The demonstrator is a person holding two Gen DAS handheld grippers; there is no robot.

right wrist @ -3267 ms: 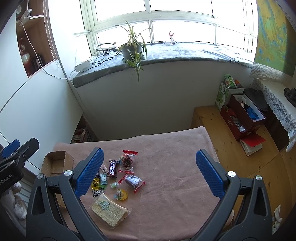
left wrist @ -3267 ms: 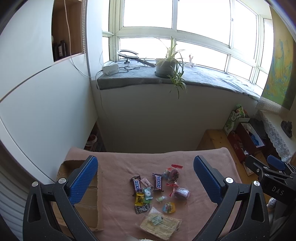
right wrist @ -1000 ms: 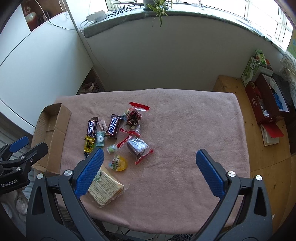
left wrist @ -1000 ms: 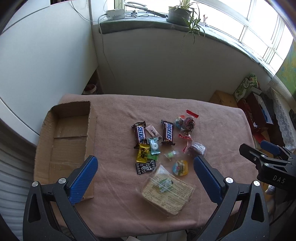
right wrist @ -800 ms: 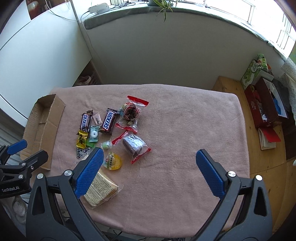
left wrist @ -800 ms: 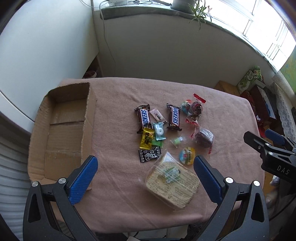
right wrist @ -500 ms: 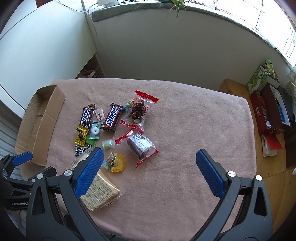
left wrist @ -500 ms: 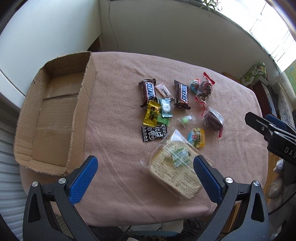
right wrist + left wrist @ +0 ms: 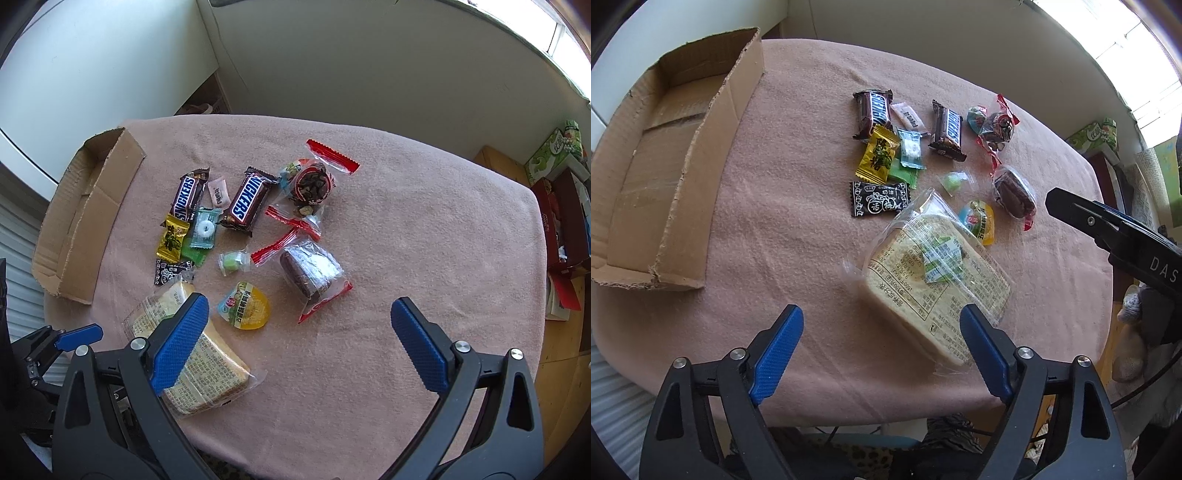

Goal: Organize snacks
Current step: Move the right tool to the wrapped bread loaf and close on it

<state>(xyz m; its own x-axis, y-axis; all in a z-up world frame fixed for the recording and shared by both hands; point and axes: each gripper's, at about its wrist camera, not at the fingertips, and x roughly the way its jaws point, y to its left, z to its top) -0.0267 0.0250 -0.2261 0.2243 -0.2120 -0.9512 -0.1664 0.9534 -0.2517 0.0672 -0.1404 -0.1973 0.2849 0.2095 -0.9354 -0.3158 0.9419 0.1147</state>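
1. The snacks lie in a loose cluster on the pink cloth (image 9: pixel 798 221) covering the tabletop; the empty cardboard box (image 9: pixel 665 155) sits at its left edge, well apart from them.
2. The left gripper (image 9: pixel 881 334) hangs over the near edge of the wrapped bread slices (image 9: pixel 934 273). Its fingers (image 9: pixel 779 343) are spread and hold nothing, though they have just been narrowing, with only the pack's near corner between their tips.
3. The right gripper (image 9: pixel 299 332) has its fingers fully spread and empty above bare cloth, near the yellow jelly cup (image 9: pixel 245 304) and the dark cake in clear wrap (image 9: pixel 310 271).
4. The step in hand looks like picking up the bread. Bring the left fingers lower so they straddle the slices themselves, not just the loose film, which would probably slip.
5. Squeeze gently; bread crushes easily.
6. Lift straight up before moving towards the box, so the black sweet packet (image 9: pixel 879 197) just beside the pack is not dragged along.
7. Keep the right gripper clear of the left one's path.
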